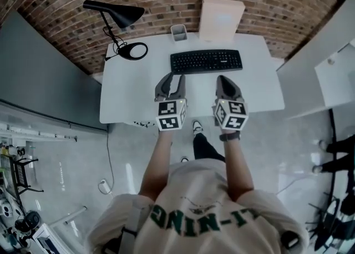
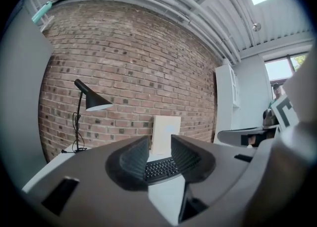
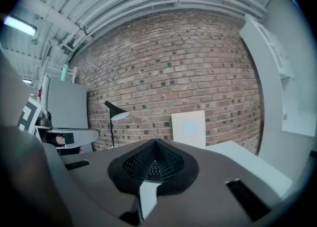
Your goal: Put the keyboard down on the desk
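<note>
The black keyboard (image 1: 206, 61) lies flat on the white desk (image 1: 128, 98), towards its back, with neither gripper touching it. My left gripper (image 1: 171, 80) hovers just in front of the keyboard's left end. Its jaws stand a little apart with nothing between them. In the left gripper view the keyboard (image 2: 161, 169) shows through the gap of the left gripper (image 2: 159, 145). My right gripper (image 1: 224, 80) hangs in front of the keyboard's right end. In the right gripper view the right gripper (image 3: 155, 145) has its tips together and holds nothing.
A black desk lamp (image 1: 119, 13) stands at the desk's back left, its round base (image 1: 133, 51) beside the keyboard. A small white cup (image 1: 178, 32) and a white board (image 1: 221, 19) lean by the brick wall. A grey partition stands left, a white cabinet (image 1: 333, 75) right.
</note>
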The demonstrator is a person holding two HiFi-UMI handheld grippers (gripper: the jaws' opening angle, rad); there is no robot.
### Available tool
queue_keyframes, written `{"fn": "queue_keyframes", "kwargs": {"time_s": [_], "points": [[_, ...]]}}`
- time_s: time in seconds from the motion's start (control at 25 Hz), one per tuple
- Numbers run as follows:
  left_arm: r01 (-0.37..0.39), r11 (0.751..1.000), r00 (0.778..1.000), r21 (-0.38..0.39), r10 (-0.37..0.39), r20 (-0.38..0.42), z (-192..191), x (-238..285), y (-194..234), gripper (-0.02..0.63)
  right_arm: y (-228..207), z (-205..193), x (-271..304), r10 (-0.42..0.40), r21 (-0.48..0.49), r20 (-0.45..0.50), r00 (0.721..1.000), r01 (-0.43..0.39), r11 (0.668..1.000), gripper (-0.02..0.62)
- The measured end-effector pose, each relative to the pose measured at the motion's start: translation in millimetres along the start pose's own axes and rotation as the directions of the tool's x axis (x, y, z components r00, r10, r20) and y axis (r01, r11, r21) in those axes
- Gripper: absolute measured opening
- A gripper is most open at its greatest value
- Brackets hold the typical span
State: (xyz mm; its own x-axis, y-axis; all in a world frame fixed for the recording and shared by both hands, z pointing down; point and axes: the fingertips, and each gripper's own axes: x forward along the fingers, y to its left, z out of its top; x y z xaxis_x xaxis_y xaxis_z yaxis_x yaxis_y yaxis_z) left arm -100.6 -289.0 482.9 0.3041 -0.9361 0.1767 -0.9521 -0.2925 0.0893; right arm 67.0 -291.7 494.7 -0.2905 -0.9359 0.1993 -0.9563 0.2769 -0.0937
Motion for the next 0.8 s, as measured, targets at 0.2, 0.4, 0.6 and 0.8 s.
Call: {"fn": "queue_keyframes", "kwargs": {"time_s": [0.2,0.4,0.6,0.8], "points": [[-0.036,0.999,0.998,0.012,0.035,0.054,6,-33,7,0.066,5,13,-27,-0.052,-0.018,0.071,0.996,0.054,0.998,0.002],[-0.073,0.996,0.989,0.06,0.064,0.131,18,-62,16,0.018,31,16,-38,-0.027,-0.022,0.09,0.996,0.029,0.999,0.002],[-0.105,0.993,0.985,0.059,0.096,0.141,14,-84,23,0.002,57,9,-44,0.006,-0.047,0.079,0.997,-0.003,0.999,0.002],[-0.109,0.994,0.984,0.02,0.106,0.142,-1,-94,36,0.002,70,1,-42,0.033,-0.058,0.076,0.997,-0.029,0.998,0.002]]}}
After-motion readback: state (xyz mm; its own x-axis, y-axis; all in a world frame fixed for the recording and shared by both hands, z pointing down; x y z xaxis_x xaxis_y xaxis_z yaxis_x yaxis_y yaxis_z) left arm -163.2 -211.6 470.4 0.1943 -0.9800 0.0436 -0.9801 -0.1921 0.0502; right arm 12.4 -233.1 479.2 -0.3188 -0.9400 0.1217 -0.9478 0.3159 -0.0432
